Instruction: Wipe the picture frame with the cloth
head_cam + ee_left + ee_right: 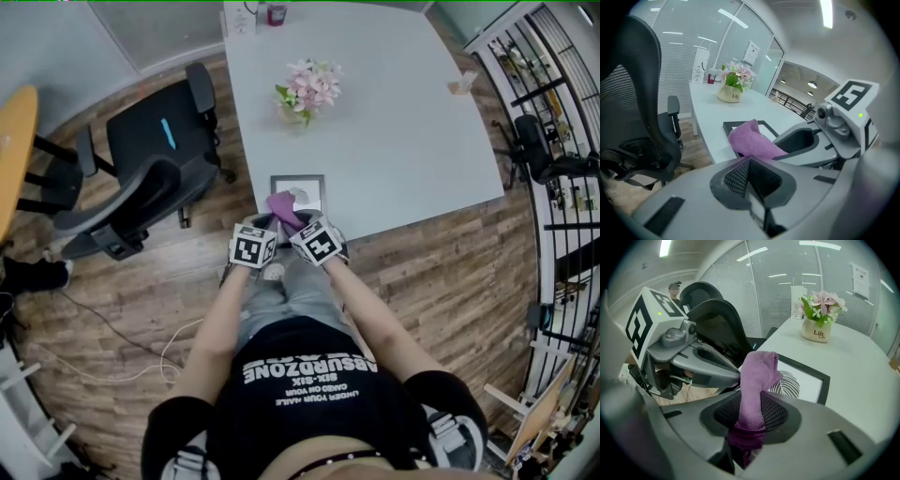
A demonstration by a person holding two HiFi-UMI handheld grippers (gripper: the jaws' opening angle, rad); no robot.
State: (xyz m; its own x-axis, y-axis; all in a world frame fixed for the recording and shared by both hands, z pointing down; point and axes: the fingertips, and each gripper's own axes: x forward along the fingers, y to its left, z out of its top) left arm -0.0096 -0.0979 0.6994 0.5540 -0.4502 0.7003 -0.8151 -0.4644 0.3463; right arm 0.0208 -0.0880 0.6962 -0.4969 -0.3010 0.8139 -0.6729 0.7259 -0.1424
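Purple terry cloth [757, 380], soft and bunched, clamped in right gripper [750, 420] fingers over black rectangular leaf-print picture frame [297, 178], flat at white tabletop [394, 141] near edge. Left gripper [751, 180] fingers together, empty.

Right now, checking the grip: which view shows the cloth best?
Right gripper view: the cloth rises pinched in the right gripper. Left gripper view shows a folded end over the picture frame; head view, a small purple patch.
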